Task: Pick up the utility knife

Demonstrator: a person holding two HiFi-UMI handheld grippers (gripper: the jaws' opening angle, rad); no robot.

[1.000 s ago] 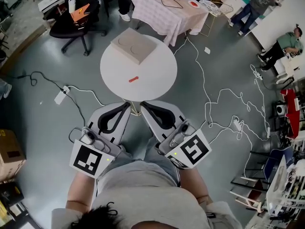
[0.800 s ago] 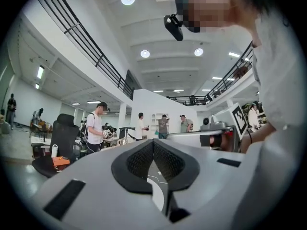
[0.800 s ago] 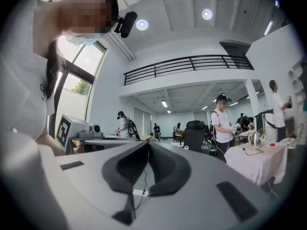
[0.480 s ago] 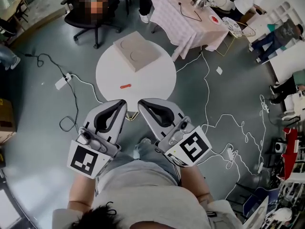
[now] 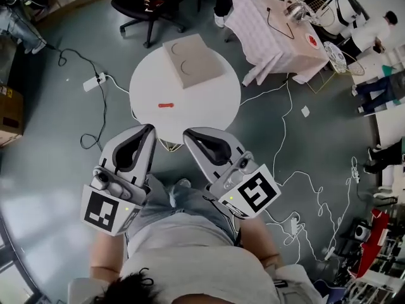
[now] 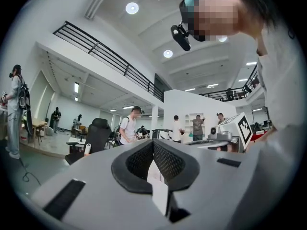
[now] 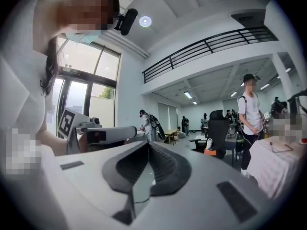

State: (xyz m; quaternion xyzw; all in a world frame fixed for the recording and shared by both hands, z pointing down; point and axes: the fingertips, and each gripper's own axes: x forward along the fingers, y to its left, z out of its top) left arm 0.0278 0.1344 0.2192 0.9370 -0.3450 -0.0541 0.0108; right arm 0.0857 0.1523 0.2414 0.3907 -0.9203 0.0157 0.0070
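Utility knife, seen as a small red-orange sliver, is laid flat on the left part of a round white table, well apart from both grippers and touched by neither.

A grey floor is spread across the whole head view, crossed by loose white cables. Beyond the round table, a table draped in a pink cloth is seen at the upper right and a black office chair at the upper left. On the far side of the round table a beige square board with two circular recesses is set, apart from the knife.

Nearest the camera, the left gripper and the right gripper are held side by side over the person's lap, pointed towards the table's near edge. In the left gripper view the left gripper's jaws are drawn together at their tips with nothing between them. In the right gripper view the right gripper's jaws are likewise pressed together and empty.

A white power strip is laid on the floor left of the table.
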